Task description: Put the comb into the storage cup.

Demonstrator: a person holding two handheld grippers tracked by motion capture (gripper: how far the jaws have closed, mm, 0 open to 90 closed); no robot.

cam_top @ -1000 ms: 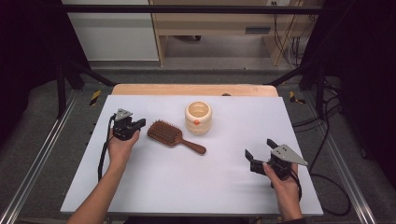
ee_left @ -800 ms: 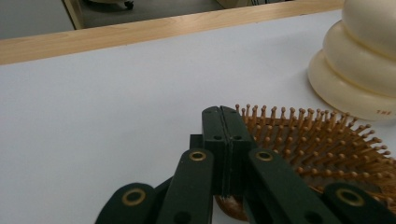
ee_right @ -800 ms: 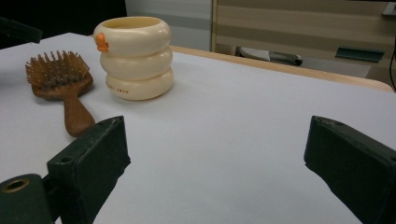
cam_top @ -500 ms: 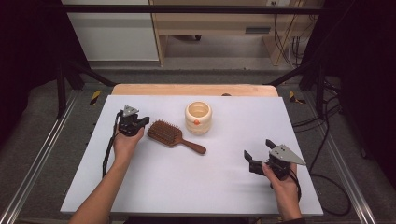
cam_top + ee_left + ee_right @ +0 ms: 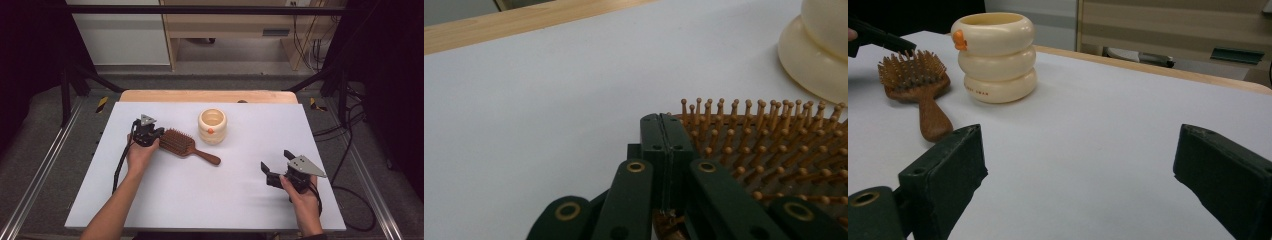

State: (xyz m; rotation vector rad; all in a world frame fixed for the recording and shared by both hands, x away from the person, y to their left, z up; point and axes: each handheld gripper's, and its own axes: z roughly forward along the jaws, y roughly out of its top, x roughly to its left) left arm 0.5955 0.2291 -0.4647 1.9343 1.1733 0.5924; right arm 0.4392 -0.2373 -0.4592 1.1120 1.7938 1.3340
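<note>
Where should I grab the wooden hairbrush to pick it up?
Grip the hairbrush by its bare narrow handle, coming from above with the jaws across it. It lies flat with bristles up, and the handle points toward the open right gripper.

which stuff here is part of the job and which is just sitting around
In the job: hairbrush, with the shut left gripper at its bristle end.
Lying about: cream cup, behind the brush; right gripper open over bare table.

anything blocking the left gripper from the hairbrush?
No. The left gripper, jaws shut and empty, is already at the bristle end of the hairbrush, with nothing in between. The cream cup stands apart, off to the brush's far side.
</note>
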